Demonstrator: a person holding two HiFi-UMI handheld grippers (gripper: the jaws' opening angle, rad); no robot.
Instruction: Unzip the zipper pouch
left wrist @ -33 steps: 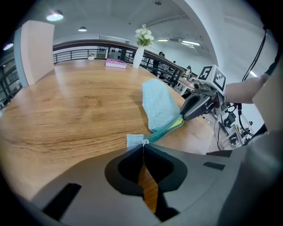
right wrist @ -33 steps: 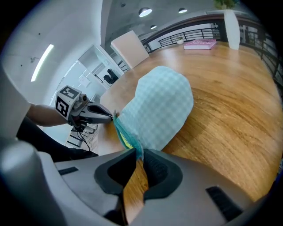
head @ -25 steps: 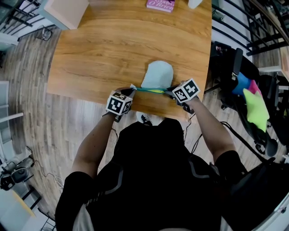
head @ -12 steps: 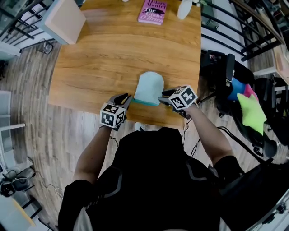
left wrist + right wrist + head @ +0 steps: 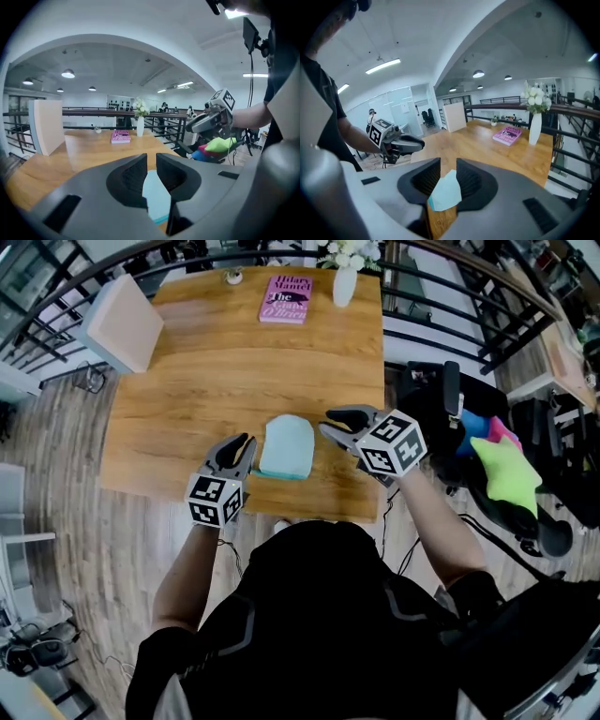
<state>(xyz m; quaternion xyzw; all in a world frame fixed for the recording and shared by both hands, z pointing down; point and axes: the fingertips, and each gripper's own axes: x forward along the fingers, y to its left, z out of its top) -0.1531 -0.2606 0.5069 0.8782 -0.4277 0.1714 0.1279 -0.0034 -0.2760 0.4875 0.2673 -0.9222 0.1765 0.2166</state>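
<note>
Jaws of left gripper [image 5: 240, 442] slightly apart, just beside pouch [image 5: 286, 448].

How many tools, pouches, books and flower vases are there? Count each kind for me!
Tools: 2, the left tool and the right tool, whose jaws are closing with nothing between them
Zipper pouch: 1
Pink book: 1
Flower vase: 1
Total: 5

1. Pouch [image 5: 286, 447]: pale blue cloth, matt.
2. Table [image 5: 216, 362]: wood, visible grain, smooth, slight sheen.
3. Floor [image 5: 66, 474]: grey-brown wood planks, matt.
4. Far book [image 5: 284, 299]: pink paper cover, smooth.
5. Far vase [image 5: 344, 287]: white, smooth.
6. Railing [image 5: 84, 112]: black metal.
</note>
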